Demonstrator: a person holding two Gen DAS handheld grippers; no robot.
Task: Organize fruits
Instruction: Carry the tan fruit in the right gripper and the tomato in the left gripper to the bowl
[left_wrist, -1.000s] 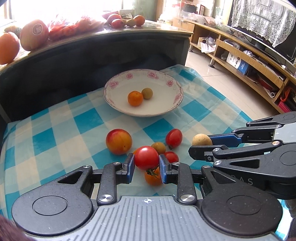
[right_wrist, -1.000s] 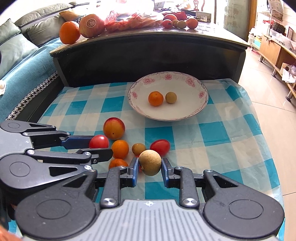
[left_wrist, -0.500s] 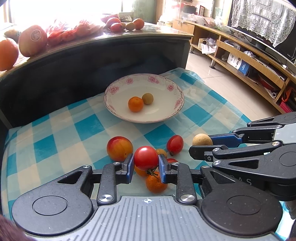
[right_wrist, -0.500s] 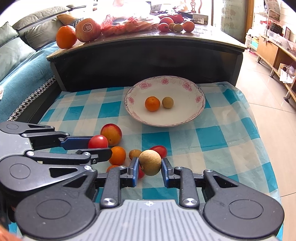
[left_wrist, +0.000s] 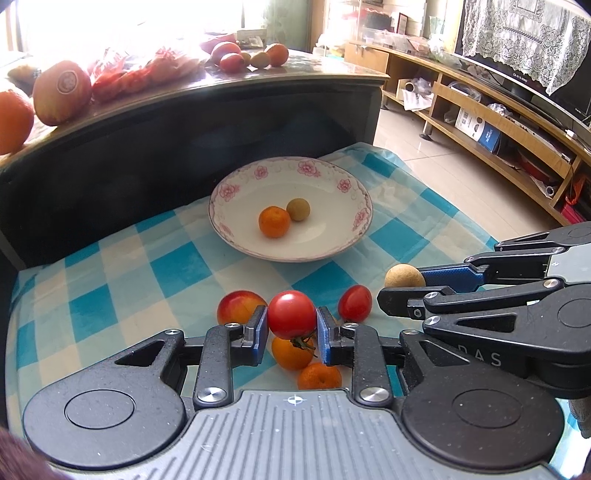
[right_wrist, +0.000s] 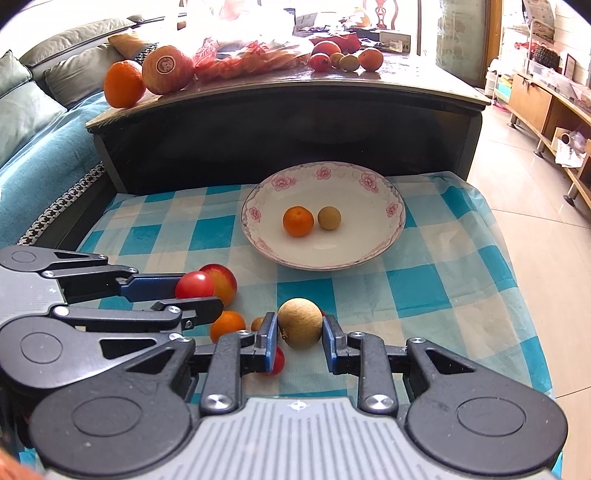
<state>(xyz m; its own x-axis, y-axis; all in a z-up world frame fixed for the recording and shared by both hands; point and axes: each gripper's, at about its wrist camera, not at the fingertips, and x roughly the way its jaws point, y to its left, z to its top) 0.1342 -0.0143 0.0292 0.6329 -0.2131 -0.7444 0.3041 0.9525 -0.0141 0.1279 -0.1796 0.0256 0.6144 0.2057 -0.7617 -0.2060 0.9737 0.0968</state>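
Left wrist view: your left tool (left_wrist: 291, 328) is clamped on a red tomato (left_wrist: 291, 314), its blue pads pressing either side, the stem pointing down. Your right tool (left_wrist: 417, 284) enters from the right edge, gripping a tan round fruit (left_wrist: 403, 276). Beneath lie a peach (left_wrist: 238, 310), a second small tomato (left_wrist: 355, 302) and two small oranges (left_wrist: 290, 352). The flowered plate (left_wrist: 343, 184) stands ahead, well apart, already holding a small orange (left_wrist: 274, 221) touching a tan fruit (left_wrist: 298, 209). Judged step: carrying both fruits to the plate. Keep the squeeze light, since a tomato likely bruises; lower it into bare plate before releasing, so it does not roll.

Right wrist view: your right tool (right_wrist: 300, 330) is closed on the tan round fruit (right_wrist: 300, 323), held across its widest part. Your left tool (right_wrist: 195, 291) shows at the left with the tomato (right_wrist: 194, 285) between its fingers. The plate (right_wrist: 380, 192) lies ahead, slightly right. Bring the tools in one after the other, lest they collide over the rim.

Surface and room: a blue-and-white checked cloth (right_wrist: 424, 288) covers the low bench; behind rises a dark table (right_wrist: 295, 110) bearing more fruit. A sofa (right_wrist: 33, 122) stands left, with tiled floor and shelving right.
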